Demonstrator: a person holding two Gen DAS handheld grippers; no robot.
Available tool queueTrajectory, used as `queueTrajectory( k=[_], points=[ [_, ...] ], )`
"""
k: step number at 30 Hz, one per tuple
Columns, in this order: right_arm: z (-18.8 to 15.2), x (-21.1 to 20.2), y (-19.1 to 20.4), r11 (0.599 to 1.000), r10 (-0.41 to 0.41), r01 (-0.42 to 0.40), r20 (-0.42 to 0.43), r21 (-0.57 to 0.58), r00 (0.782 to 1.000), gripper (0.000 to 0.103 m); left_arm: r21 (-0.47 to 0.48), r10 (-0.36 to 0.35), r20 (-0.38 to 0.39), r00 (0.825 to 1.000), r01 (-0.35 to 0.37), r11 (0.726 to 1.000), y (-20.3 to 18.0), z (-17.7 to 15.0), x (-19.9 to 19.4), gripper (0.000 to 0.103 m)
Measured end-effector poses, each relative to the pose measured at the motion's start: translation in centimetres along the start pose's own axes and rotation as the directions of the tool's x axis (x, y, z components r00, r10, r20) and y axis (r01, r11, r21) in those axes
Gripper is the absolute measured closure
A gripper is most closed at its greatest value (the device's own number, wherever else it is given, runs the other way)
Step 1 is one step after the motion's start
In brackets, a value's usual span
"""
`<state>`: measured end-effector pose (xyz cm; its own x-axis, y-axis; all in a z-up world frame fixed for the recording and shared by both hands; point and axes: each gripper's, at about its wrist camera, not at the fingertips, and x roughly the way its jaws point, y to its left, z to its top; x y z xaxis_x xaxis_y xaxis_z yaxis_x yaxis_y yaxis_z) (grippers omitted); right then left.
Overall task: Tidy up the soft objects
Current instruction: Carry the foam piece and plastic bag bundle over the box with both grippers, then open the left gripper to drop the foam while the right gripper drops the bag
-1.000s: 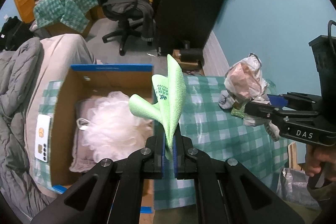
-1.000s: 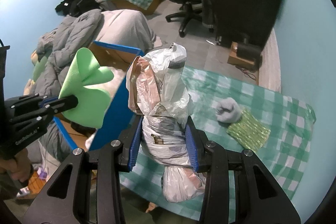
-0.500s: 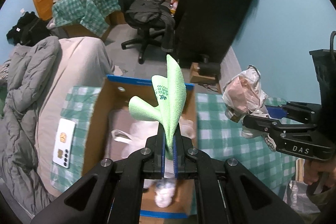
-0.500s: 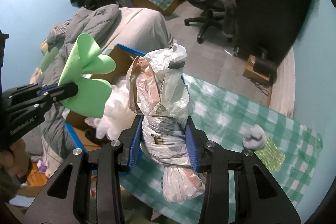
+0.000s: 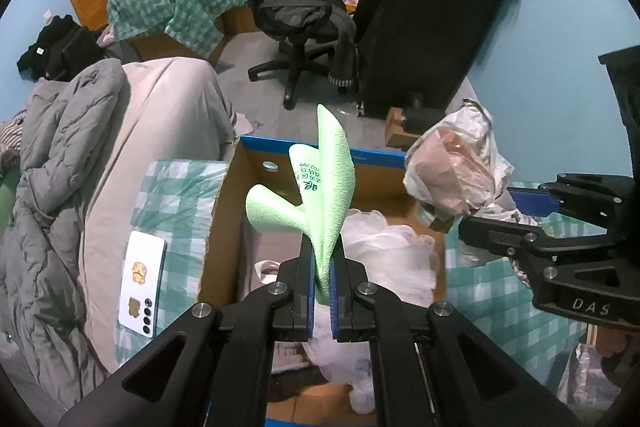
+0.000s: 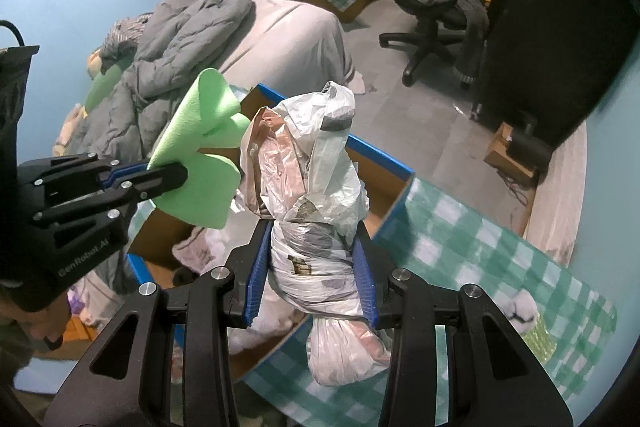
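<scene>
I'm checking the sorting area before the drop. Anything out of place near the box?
A white phone lies face down on the checkered cloth left of the cardboard box, a hard item among soft ones. Nothing looks spilled or damaged.

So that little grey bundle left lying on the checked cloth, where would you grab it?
Across its rounded middle, coming straight down from above. The grey bundle lies low on the checked cloth, touching a green pad on one side, so a side approach would likely snag that pad. It looks soft, so it should squash between the fingers.
</scene>
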<state>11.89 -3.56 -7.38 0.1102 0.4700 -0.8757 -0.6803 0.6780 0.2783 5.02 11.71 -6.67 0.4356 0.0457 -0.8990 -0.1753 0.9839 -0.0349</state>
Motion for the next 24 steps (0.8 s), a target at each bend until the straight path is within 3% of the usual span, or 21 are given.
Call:
queueTrajectory(
  k=[12, 15, 17, 19, 20, 22, 24],
  points=[
    [2.4, 4.3, 0.9, 1.000, -0.003, 0.002, -0.070, -0.019, 0.998, 0.064, -0.030, 0.005, -0.065, 0.998, -0.007, 1.000, 2.5, 0.5, 4.2, 0.097],
    [2.6, 4.8, 1.0, 1.000, -0.011, 0.009, -0.080, -0.028, 0.997, 0.062, -0.035, 0.019, -0.081, 0.997, -0.022, 0.999, 2.5, 0.4, 4.6, 0.093],
    [2.6, 4.9, 1.2, 0.999, -0.023, 0.020, -0.087, -0.035, 0.996, 0.062, -0.030, 0.040, -0.091, 0.995, -0.043, 0.999, 2.5, 0.3, 4.8, 0.075],
    [2.6, 5.0, 1.4, 0.999, -0.035, 0.032, -0.087, -0.042, 0.996, 0.060, -0.025, 0.071, -0.080, 0.994, -0.074, 0.997, 2.4, 0.3, 4.5, 0.068],
    [2.5, 4.9, 1.5, 0.998, -0.043, 0.039, -0.086, -0.046, 0.995, 0.059, -0.022, 0.084, -0.077, 0.993, -0.086, 0.996, 2.3, 0.2, 4.3, 0.067],
    [2.5, 4.9, 1.6, 0.998, -0.056, 0.052, -0.081, -0.047, 0.995, 0.046, -0.026, 0.082, -0.074, 0.994, -0.084, 0.996, 2.4, 0.0, 4.0, 0.067],
    [2.2, 4.6, 1.6, 0.997, -0.061, 0.057, -0.070, -0.050, 0.996, 0.041, -0.043, 0.075, -0.075, 0.994, -0.078, 0.996, 2.5, -0.1, 3.7, 0.067]
  ],
)
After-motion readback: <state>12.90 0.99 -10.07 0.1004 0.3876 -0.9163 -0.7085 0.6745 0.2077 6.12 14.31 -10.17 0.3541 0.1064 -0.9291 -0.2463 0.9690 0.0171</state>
